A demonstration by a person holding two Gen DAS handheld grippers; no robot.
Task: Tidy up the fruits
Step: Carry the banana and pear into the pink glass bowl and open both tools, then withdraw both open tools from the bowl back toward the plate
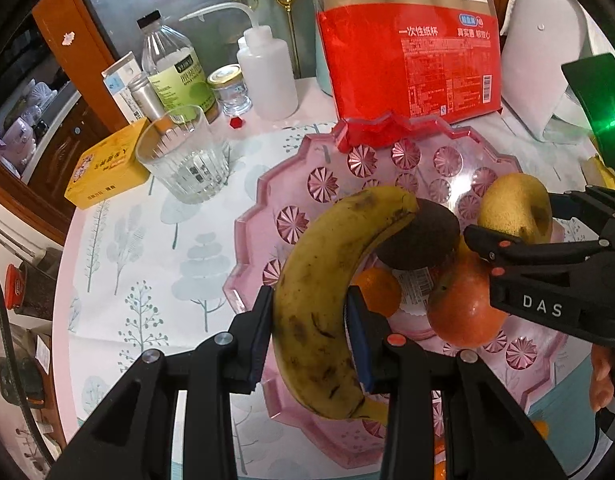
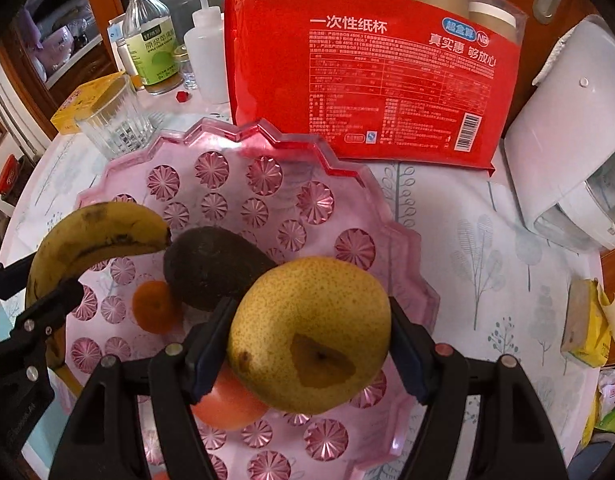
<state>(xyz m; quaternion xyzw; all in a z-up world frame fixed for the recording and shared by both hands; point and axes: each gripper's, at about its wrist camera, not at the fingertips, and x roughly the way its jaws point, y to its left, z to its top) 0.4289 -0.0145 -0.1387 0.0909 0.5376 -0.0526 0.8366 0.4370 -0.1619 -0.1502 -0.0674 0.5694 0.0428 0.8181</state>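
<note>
Left gripper [image 1: 310,334] clamps a banana [image 1: 331,300] that curves toward 1 o'clock; right gripper [image 2: 309,346] grips a yellow pear [image 2: 307,332]. Both hang over the pink tray [image 2: 235,136].

My left gripper [image 1: 309,334] points steeply down, its pads clamped on the banana [image 1: 327,300]. My right gripper [image 2: 309,350] tilts down just beside it, jaws wider, both pads pressed on the pear [image 2: 307,332].
</note>
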